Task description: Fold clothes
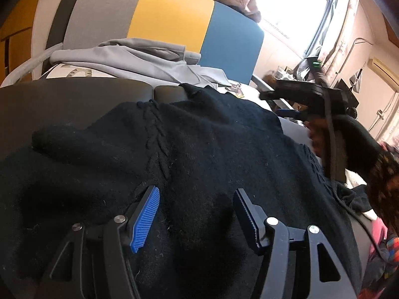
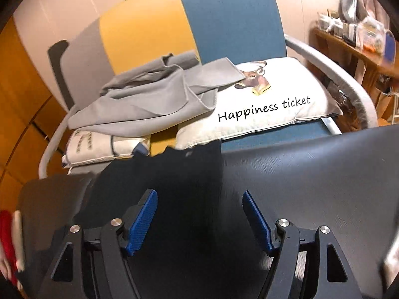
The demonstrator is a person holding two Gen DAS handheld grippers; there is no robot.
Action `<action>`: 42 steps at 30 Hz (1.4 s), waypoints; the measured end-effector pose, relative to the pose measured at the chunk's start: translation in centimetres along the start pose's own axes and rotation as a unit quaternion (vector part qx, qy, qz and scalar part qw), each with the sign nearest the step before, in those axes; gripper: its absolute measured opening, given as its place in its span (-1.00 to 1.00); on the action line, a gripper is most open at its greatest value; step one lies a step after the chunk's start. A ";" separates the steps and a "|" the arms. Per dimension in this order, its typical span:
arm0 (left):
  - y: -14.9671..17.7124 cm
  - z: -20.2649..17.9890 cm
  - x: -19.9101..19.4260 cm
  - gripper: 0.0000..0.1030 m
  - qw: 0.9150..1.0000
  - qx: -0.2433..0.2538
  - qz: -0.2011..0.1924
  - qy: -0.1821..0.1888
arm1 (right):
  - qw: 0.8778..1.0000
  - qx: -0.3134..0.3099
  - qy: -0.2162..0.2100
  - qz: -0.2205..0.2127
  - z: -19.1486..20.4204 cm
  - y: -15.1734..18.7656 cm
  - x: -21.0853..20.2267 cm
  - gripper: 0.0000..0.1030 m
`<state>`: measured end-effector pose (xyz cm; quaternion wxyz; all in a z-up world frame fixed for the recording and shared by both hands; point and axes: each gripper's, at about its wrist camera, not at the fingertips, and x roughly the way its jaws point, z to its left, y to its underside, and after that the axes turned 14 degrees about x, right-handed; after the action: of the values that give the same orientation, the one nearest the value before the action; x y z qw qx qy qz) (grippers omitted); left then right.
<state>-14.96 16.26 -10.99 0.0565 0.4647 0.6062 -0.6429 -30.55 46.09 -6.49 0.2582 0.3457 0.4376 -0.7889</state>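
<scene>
Behind our work surface stands a sofa (image 2: 224,20) with grey, yellow and blue panels, carrying two printed cushions; the larger cushion (image 2: 274,104) shows a deer head and the words "Happiness ticket", and a rumpled grey garment (image 2: 149,99) lies across both. We see one black knitted sweater (image 1: 199,149) spread over the dark padded bench (image 2: 311,174), its cable-knit seam running toward our left tool (image 1: 197,206). That tool hangs just above the knit with its two blue-padded fingers set well apart, gripping nothing. From the left view our right tool (image 1: 299,94) is seen side-on at the far edge of the sweater, held in a dark-sleeved hand, with a cable trailing down. In the right view the right tool (image 2: 199,211) is likewise spread wide and empty, the sweater's blurred edge lying under and between its fingers. A cluttered wooden shelf (image 2: 354,47) sits at the right, its contents too small to make out. Bright window glare washes out the upper right of the left view. Something red at the lower left of the right view is cut off.
</scene>
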 end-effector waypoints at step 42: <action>-0.5 -0.2 0.3 0.24 1.000 -0.003 0.012 0.002 | 0.940 0.238 -0.229 0.088 -0.6 12.8 -3.2 0.03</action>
<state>-15.29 16.72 -10.76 0.0647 0.4734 0.6027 -0.6391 -19.29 40.75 -10.81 0.3302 0.2440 0.1340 -0.9019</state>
